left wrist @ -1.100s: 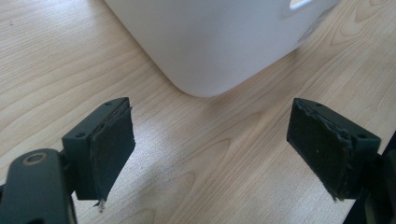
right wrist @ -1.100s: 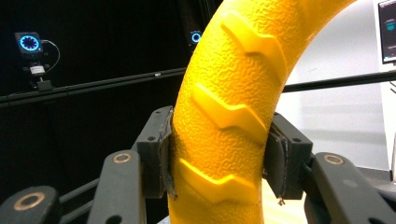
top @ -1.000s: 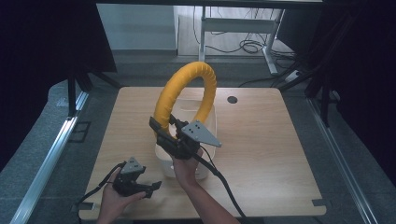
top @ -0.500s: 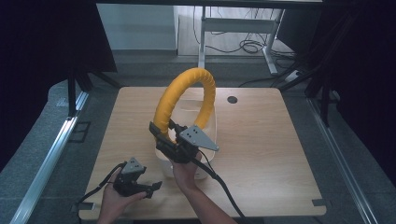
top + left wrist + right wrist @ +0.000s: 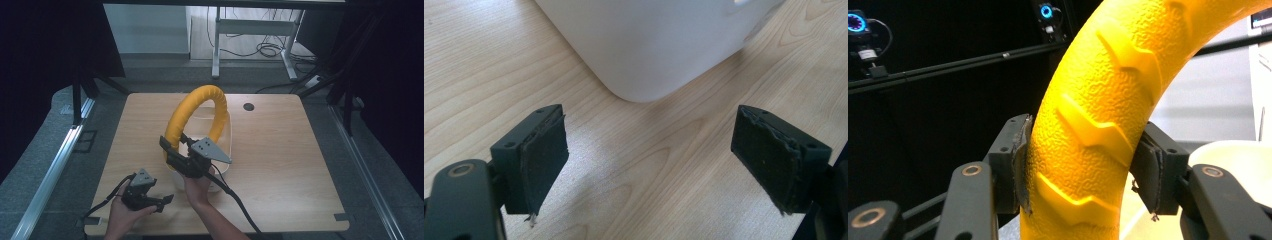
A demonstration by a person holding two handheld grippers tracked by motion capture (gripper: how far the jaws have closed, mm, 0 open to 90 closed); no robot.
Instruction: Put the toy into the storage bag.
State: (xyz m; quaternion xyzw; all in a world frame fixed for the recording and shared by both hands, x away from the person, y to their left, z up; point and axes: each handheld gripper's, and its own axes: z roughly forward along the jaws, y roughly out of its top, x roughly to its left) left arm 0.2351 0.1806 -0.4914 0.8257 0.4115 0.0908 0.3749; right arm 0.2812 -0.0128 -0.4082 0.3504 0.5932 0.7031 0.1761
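- Now we hold the yellow ring [image 5: 196,117] upright over the white tub [image 5: 227,145] near the middle of the table [image 5: 295,170], its lower end down inside the tub.
- Our right tool [image 5: 1083,170] has the ring's left limb between its jaws; they have just been opening, and the pads look barely in contact, so we judge this the release step.
- Our left tool [image 5: 649,160] waits spread and empty, low over the table at the tub's near left corner.
- Next we would open the right tool fully and back it off without tipping the ring.
- Compared with a second ago, the ring and tub sit as they did; our right tool's grip has loosened.
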